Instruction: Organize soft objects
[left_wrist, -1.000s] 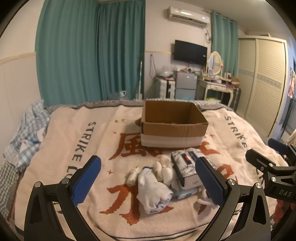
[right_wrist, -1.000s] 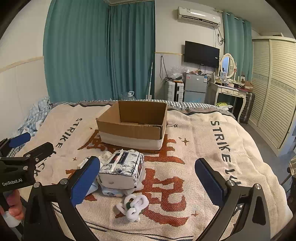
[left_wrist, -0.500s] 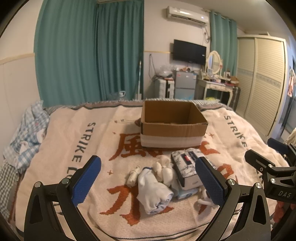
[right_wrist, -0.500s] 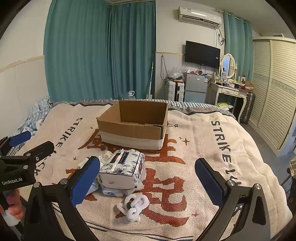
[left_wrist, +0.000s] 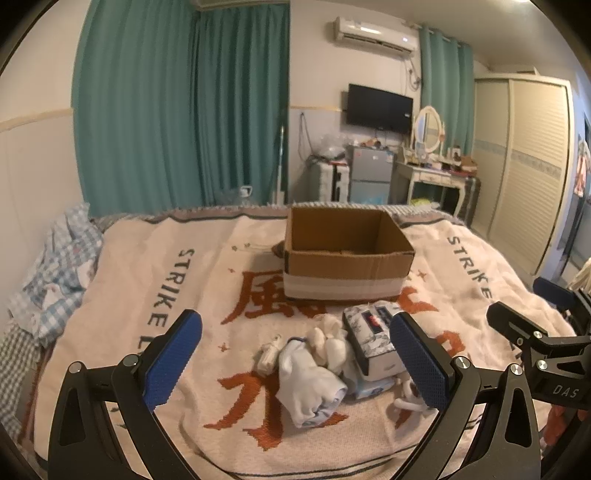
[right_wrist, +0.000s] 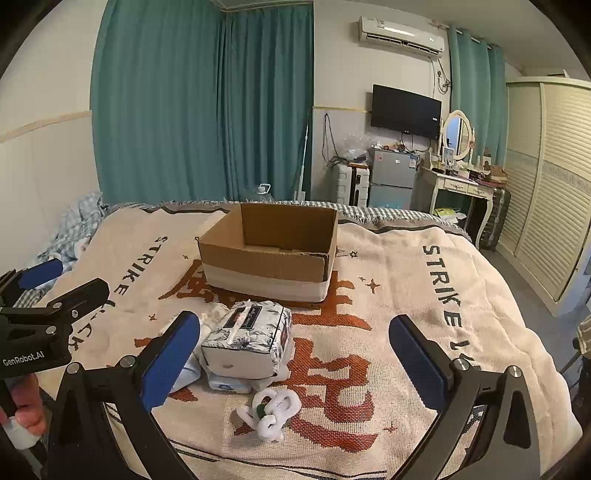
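Cardboard box (right_wrist: 267, 254) behind tissue pack (right_wrist: 246, 339), wide blanket (right_wrist: 413, 295) margins around.

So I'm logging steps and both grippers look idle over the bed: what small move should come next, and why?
Probably lower the open left gripper onto the rolled white cloth. It lies nearest, between that gripper's fingers, on top of the pile, and the cardboard box beyond looks empty. The right gripper is open too.

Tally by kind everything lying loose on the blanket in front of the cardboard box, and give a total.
Floral-print soft tissue pack: 1
Flat pale-blue wipes packet beneath it: 1
Folded white cloth bundle: 1
White knotted cord toy with a green bead: 1
Small white sock-like pieces, bunched together: cannot count
Total: at least 5
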